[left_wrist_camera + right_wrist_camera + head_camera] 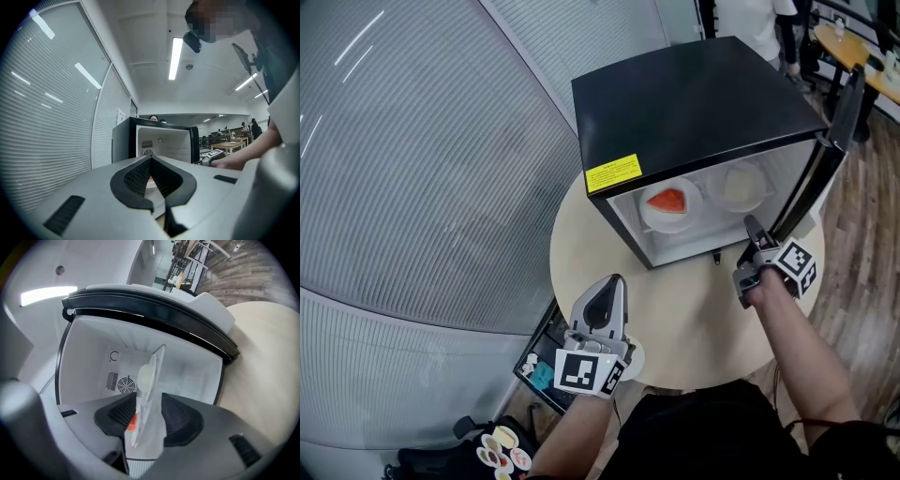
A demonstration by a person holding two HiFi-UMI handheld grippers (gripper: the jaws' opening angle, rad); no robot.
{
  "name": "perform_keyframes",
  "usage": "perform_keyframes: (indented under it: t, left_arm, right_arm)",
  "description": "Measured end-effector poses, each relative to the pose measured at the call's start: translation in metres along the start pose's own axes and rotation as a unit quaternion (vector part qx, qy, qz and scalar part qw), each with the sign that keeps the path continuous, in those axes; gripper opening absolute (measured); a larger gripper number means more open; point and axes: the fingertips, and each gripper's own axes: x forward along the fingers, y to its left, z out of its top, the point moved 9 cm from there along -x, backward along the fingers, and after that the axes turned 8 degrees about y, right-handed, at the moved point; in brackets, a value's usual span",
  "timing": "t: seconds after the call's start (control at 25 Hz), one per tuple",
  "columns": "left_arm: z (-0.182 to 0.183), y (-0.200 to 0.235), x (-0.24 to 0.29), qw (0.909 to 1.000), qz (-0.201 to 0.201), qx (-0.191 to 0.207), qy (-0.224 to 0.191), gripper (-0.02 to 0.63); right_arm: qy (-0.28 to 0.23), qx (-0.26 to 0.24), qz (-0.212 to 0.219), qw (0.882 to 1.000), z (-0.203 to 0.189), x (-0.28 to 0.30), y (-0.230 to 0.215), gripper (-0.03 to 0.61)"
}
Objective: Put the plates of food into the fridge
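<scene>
Jaws of right gripper (149, 414) apart; thin white plate (157, 364) edge-on between them, not squeezed, pale lump on it hard to name. Left gripper (151, 158) jaws pressed tip to tip, empty. White plate and round red-food plate (668, 202) sit inside boxy black fridge (694, 103), back rims hidden.

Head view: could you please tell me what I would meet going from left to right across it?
Left gripper → plate with red food → plate with pale food → fridge door.
</scene>
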Motion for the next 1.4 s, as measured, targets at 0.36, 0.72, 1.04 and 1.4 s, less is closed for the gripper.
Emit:
perform_keyframes:
  t: [0.36,0.72,1.04,1.4]
  left_arm:
    - [0.007,0.025,-0.047,0.9997,-0.017,0.012,-0.012,0.005]
    - [-0.001,0.061,-0.120,0.9998,-0.017,0.006,-0.010,0.005]
    - [-0.018,0.087,-0.172,0.9998,-0.019,0.006,-0.003,0.005]
    - [-0.041,0.105,-0.211,0.9999,-0.015,0.003,0.002,0.005]
  right_arm:
    - [0.002,0.002,0.012,1.000,-0.063,-0.036,0.014,0.167]
    - [0.018,0.004,0.005,1.000,-0.151,-0.073,0.026,0.167]
    - [0.041,0.003,-0.009,0.999,-0.231,-0.093,0.013,0.167]
    - [0.075,0.017,-0.038,0.996,-0.314,-0.114,-0.021,0.167]
